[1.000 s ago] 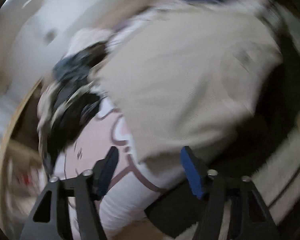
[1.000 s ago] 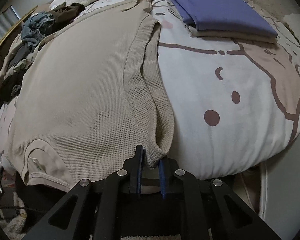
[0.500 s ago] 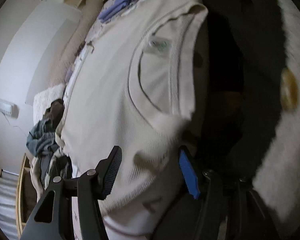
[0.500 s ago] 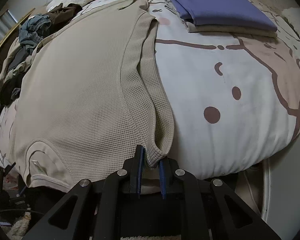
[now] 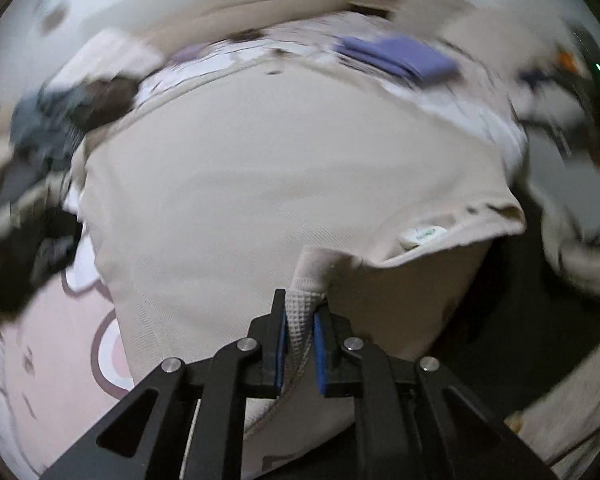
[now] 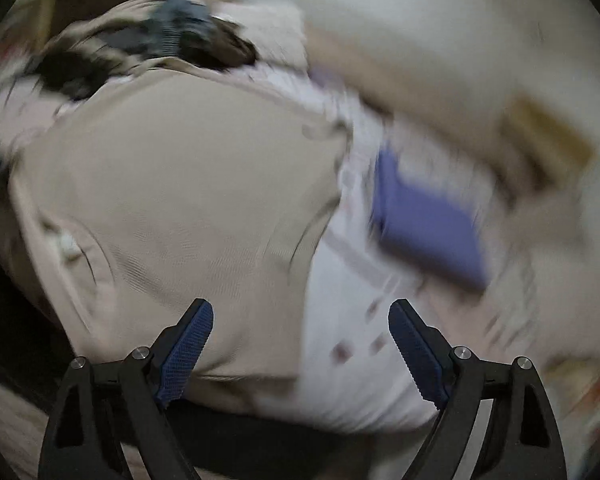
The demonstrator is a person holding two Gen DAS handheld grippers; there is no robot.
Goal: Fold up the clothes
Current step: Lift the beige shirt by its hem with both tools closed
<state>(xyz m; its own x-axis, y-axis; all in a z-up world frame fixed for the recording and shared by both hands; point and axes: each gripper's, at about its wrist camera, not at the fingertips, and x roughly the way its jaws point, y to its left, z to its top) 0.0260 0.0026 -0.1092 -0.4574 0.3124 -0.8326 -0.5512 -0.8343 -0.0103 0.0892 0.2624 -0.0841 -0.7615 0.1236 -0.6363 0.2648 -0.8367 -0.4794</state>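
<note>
Left wrist: tool (image 5: pixel 301 332) pinching shirt (image 5: pixel 260 184).

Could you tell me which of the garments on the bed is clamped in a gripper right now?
The beige waffle-knit shirt, pinched by the left gripper; the folded purple garment lies untouched.

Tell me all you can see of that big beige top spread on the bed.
The beige top is a waffle-knit garment lying mostly flat on the cartoon-print bedspread, its round neckline with a small white label at the near edge. The left gripper is closing on a bunched fold beside the neckline. The right gripper, jaws opening, holds nothing. The frames are blurred.
</note>
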